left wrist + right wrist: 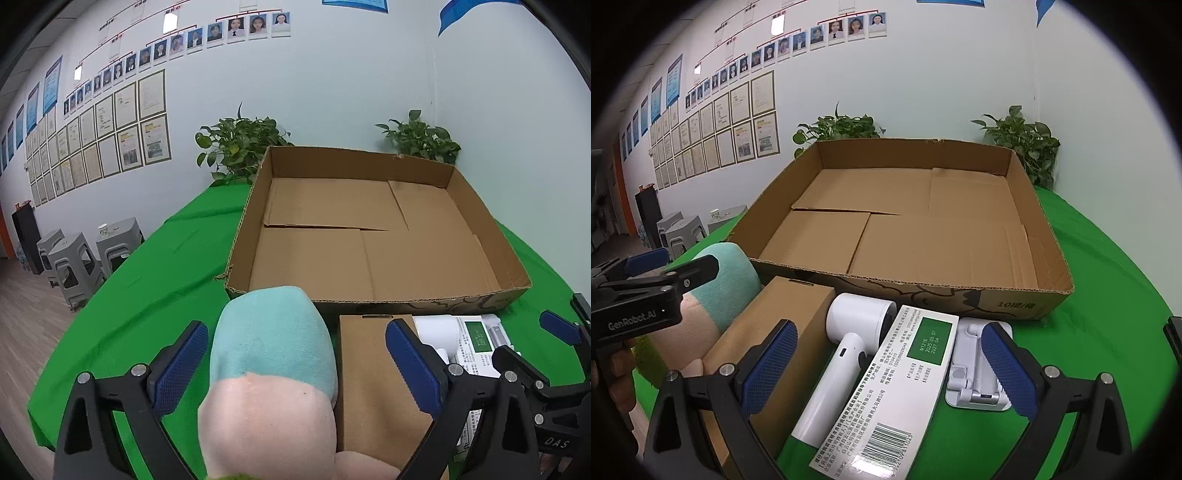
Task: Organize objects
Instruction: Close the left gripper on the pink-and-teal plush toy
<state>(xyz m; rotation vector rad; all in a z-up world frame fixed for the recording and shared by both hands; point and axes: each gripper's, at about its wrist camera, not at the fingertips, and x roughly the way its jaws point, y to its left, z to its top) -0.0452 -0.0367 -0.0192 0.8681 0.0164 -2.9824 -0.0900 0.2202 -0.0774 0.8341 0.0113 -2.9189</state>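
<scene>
A wide, shallow cardboard tray [424,299] [923,295] lies empty on the green table. In front of it sit a teal-and-pink plush toy [273,350] [727,280], a small brown box [373,376] [786,317], a white hair dryer [846,350], a white-and-green medicine box [908,373] [476,339] and a white folding stand [975,373]. My left gripper [299,369] is open, with the plush toy between its blue pads, untouched. My right gripper [890,365] is open above the hair dryer and medicine box. The left gripper shows at the left of the right wrist view.
Two potted plants [240,147] [421,138] stand behind the tray against the wall. Grey stools [77,258] sit on the floor beyond the table's left edge. Green cloth [1108,295] lies bare to the right of the tray.
</scene>
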